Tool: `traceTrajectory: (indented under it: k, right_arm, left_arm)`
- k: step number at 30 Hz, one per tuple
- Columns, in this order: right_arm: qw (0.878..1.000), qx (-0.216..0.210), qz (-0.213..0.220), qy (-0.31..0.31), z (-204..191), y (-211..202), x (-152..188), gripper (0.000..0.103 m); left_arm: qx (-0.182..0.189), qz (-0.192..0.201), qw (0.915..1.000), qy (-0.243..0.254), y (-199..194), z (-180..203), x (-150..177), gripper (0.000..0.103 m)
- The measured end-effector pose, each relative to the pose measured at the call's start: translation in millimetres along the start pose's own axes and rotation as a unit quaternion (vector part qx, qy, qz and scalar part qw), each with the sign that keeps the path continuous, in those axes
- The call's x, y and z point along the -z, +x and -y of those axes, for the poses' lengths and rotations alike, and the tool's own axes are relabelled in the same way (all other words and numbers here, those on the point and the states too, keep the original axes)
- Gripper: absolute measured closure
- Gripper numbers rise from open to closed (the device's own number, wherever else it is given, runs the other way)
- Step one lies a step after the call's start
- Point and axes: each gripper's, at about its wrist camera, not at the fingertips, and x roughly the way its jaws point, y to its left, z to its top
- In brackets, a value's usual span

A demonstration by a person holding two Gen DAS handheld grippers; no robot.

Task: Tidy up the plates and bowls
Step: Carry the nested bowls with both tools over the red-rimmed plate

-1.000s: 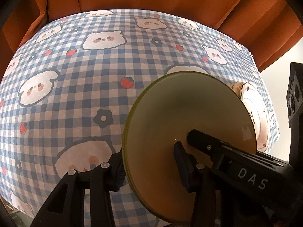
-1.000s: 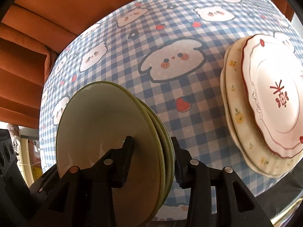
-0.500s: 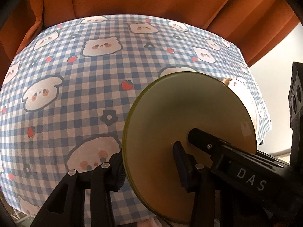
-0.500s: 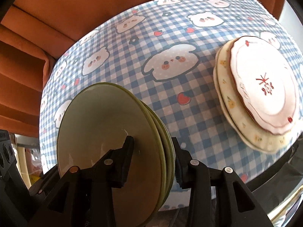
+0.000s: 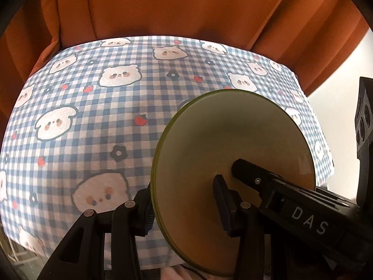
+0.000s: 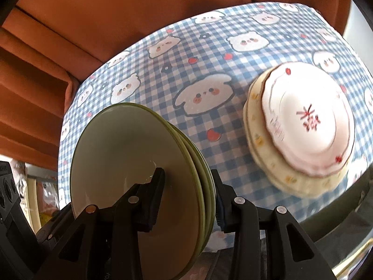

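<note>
Both grippers clamp one stack of green plates [image 6: 139, 175] from opposite rims, held on edge above the checked cloth [image 5: 93, 116]; left gripper [image 5: 184, 207] and right gripper [image 6: 186, 200] each part-open around it; white plate [image 6: 307, 119] sits on a cream plate [image 6: 263, 144] nearby.

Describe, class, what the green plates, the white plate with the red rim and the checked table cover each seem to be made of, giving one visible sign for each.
Green plates: probably glazed ceramic, possibly melamine; smooth faces with a soft sheen.
White plate: likely glazed porcelain; glossy, scalloped red-lined rim, printed red motif.
Table cover: printed woven cloth or a coated sheet; matt, draping over the edge.
</note>
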Motion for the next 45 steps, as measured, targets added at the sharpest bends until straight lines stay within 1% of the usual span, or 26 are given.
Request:
traceTrajectory:
  k: [3,9,15,20,26,30,35,39,40,45]
  right_arm:
    - [1.000,-0.008,-0.005,-0.018,14,-7,-11,0.060]
    - [0.999,-0.022,0.004,-0.047,45,-23,-32,0.060]
    - [0.997,-0.025,0.014,-0.067,82,-35,-52,0.061]
    - [0.997,-0.024,0.019,-0.076,111,-39,-62,0.061]
    - [0.997,-0.017,0.011,-0.077,143,-36,-71,0.061]
    - [0.997,-0.006,0.004,-0.077,161,-33,-77,0.061]
    - [0.998,0.003,-0.017,-0.067,183,-23,-84,0.061]
    - [0.997,0.006,-0.040,-0.061,192,-10,-87,0.061]
    - [0.997,0.005,-0.045,-0.061,194,-8,-87,0.061]
    - [0.997,-0.003,-0.044,-0.065,194,-5,-91,0.061]
  left_arm:
    - [-0.009,0.011,0.9998,-0.017,0,20,-2,0.059]
    - [-0.020,0.034,0.9987,-0.034,2,58,-9,0.059]
    - [-0.020,0.054,0.9973,-0.045,15,99,-17,0.059]
    - [-0.019,0.061,0.9967,-0.050,29,126,-18,0.059]
    - [-0.015,0.050,0.9972,-0.054,49,154,-20,0.059]
    - [-0.008,0.035,0.9977,-0.057,65,168,-23,0.059]
    - [-0.008,0.009,0.9983,-0.057,87,180,-24,0.059]
    - [-0.012,-0.012,0.9979,-0.063,99,182,-24,0.059]
    - [-0.017,-0.009,0.9980,-0.060,99,183,-25,0.060]
    - [-0.031,-0.012,0.9977,-0.059,103,186,-28,0.060]
